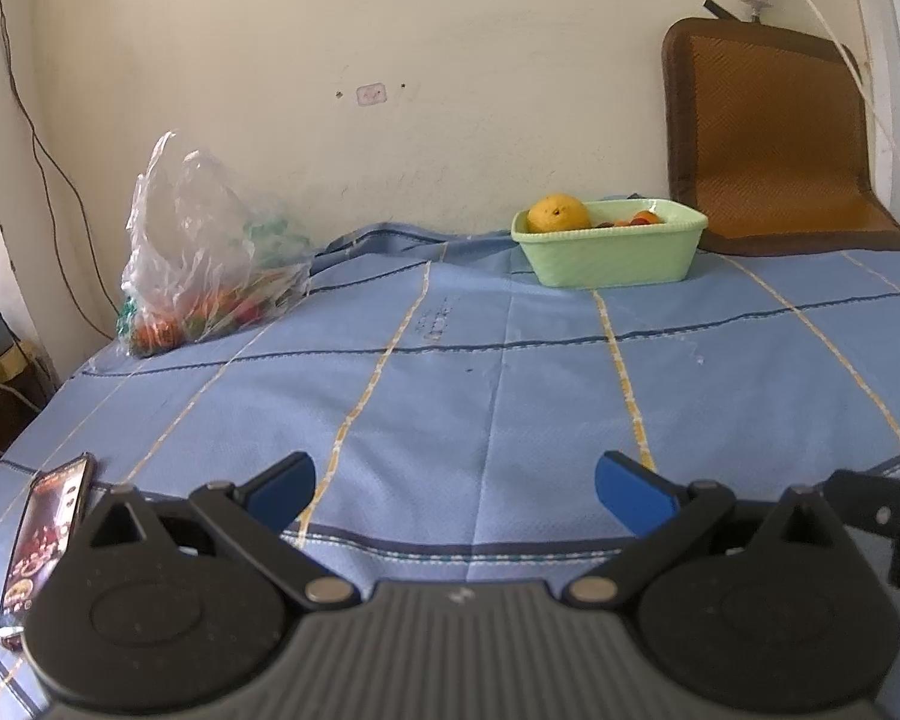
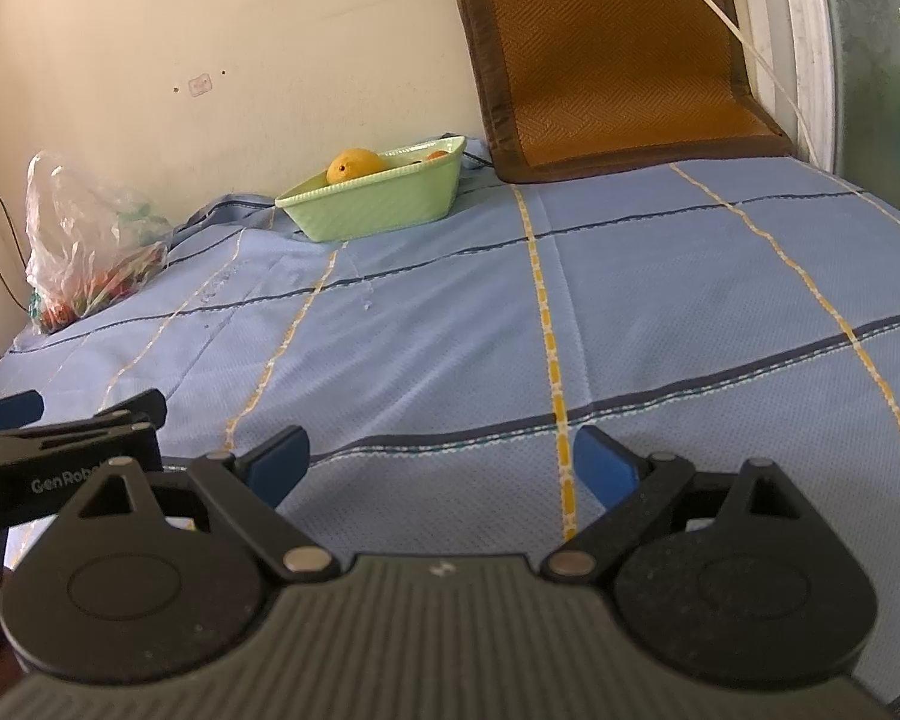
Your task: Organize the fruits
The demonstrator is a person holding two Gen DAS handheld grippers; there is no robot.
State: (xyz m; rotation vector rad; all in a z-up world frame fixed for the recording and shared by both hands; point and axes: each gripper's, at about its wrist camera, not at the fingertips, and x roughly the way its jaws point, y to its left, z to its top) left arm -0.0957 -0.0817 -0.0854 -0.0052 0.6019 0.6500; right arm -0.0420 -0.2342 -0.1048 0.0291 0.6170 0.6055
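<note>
Tools first: the left tool (image 1: 455, 495) and the right tool (image 2: 443, 465) both sit low at the near edge of the bed (image 1: 510, 396), side by side, each with its blue fingers spread wide and nothing between them. A phone (image 1: 45, 546) lies on the bedspread at the near left, just beside the left tool.

Judged step: start of a transfer cycle, with no fruit in either tool. The middle of the bed carries nothing.

At the far left, against the wall, a clear plastic bag (image 1: 204, 252) lies slumped on the bedspread; red, orange and green items show through the film, and their kinds cannot be told. At the far centre stands a light green tub (image 1: 615, 255), upright. It holds a large yellow-orange fruit (image 1: 558, 213) at its left end and smaller orange pieces toward the right. A brown woven mat (image 1: 768, 132) leans on the wall to the right of the tub.

Next move, as judged: reach far left to the bag, get past the loose film, and pinch one fruit for carriage to the tub.
</note>
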